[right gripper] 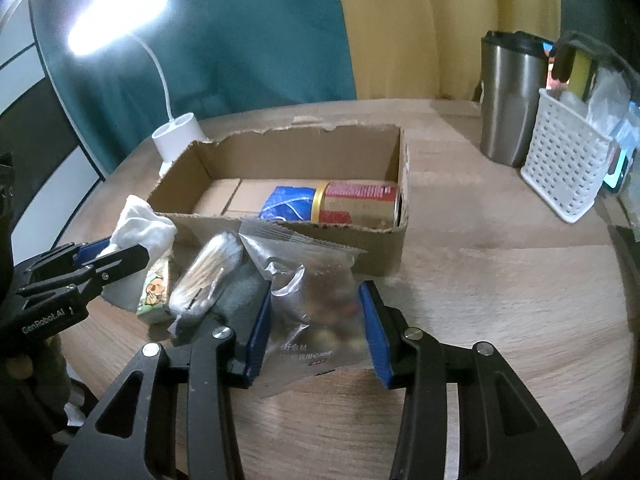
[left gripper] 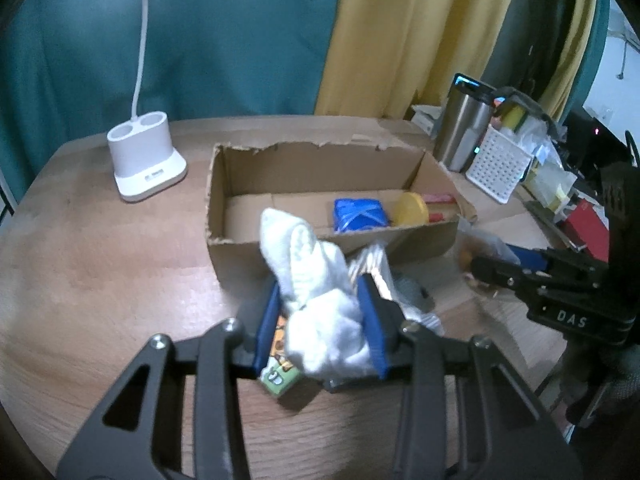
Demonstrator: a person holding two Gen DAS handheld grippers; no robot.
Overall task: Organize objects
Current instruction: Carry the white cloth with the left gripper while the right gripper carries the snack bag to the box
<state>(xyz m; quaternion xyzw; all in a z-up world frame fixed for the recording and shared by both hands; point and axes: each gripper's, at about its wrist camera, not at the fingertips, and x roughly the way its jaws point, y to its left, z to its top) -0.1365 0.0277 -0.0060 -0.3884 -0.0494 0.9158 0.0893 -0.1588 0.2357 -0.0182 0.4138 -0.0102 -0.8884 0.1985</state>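
Observation:
My left gripper point(left gripper: 322, 292) is shut on a white sock point(left gripper: 316, 280) and holds it just in front of the open cardboard box point(left gripper: 312, 176); it also shows in the right wrist view point(right gripper: 116, 250). My right gripper point(right gripper: 316, 296) has its blue pads on both sides of a clear snack bag point(right gripper: 312, 300) on the table, touching it. The box point(right gripper: 280, 236) holds a blue packet point(right gripper: 288, 202) and a red can with a yellow lid point(right gripper: 360, 202). A cotton swab pack point(right gripper: 208, 272) and a small green carton point(right gripper: 154, 290) lie in front of the box.
A white lamp base point(left gripper: 144, 156) stands left of the box. A steel tumbler point(right gripper: 510, 100) and a white perforated basket point(right gripper: 568, 160) stand at the right. The wooden table point(right gripper: 500, 280) has a rounded edge. A grey cloth point(right gripper: 240, 292) lies under the swabs.

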